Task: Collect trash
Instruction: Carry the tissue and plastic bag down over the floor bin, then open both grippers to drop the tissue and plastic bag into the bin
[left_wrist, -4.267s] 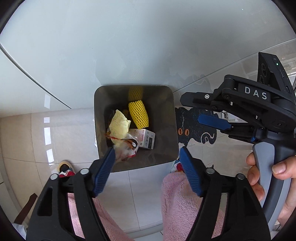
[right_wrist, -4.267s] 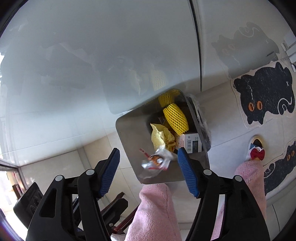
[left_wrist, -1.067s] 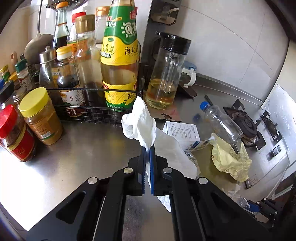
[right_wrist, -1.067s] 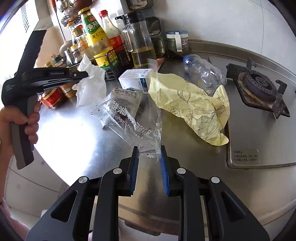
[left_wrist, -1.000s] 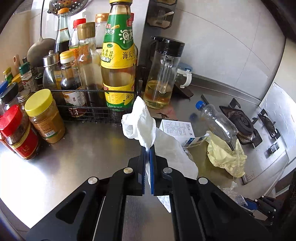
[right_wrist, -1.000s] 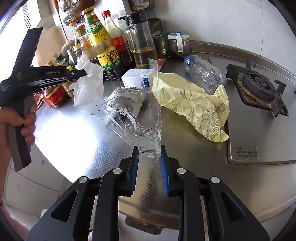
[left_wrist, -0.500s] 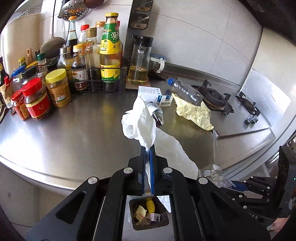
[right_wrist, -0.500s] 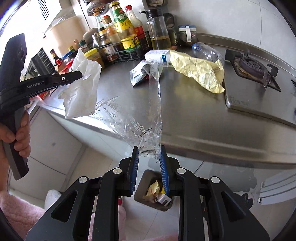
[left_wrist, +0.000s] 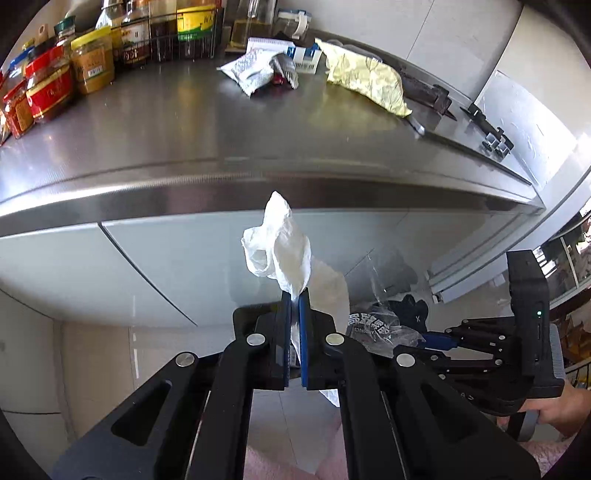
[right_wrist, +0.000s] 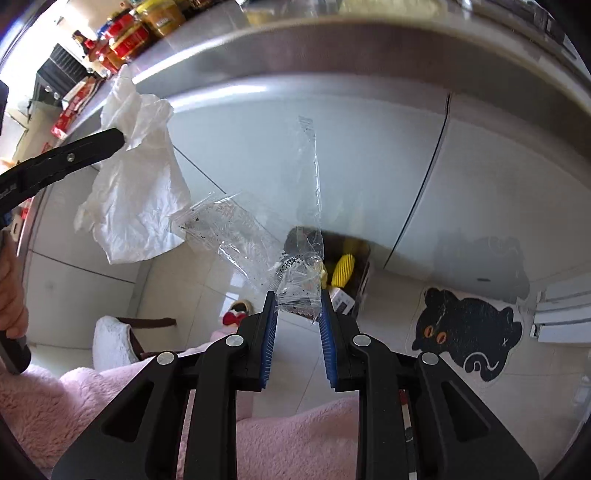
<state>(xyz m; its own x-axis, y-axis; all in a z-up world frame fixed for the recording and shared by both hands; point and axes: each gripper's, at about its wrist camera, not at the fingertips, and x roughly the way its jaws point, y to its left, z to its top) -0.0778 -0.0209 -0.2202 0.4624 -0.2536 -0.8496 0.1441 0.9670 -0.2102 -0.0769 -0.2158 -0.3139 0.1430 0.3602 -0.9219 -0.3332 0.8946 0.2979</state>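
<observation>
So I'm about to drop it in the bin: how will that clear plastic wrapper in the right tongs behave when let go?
The clear wrapper looks very light and floppy: it creases and stands up from the right tongs. It will probably flutter, not drop straight, so it could miss the bin. Thin film may also cling to the pads.

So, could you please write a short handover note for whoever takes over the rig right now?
Left gripper: shut on the white tissue.
Right gripper: holds the clear wrapper by its end.
Both hang below the counter edge, near the bin on the floor, which already holds trash.
Left to do: drop both in, then fetch the yellow wrapper, foil packet and box from the counter.
</observation>
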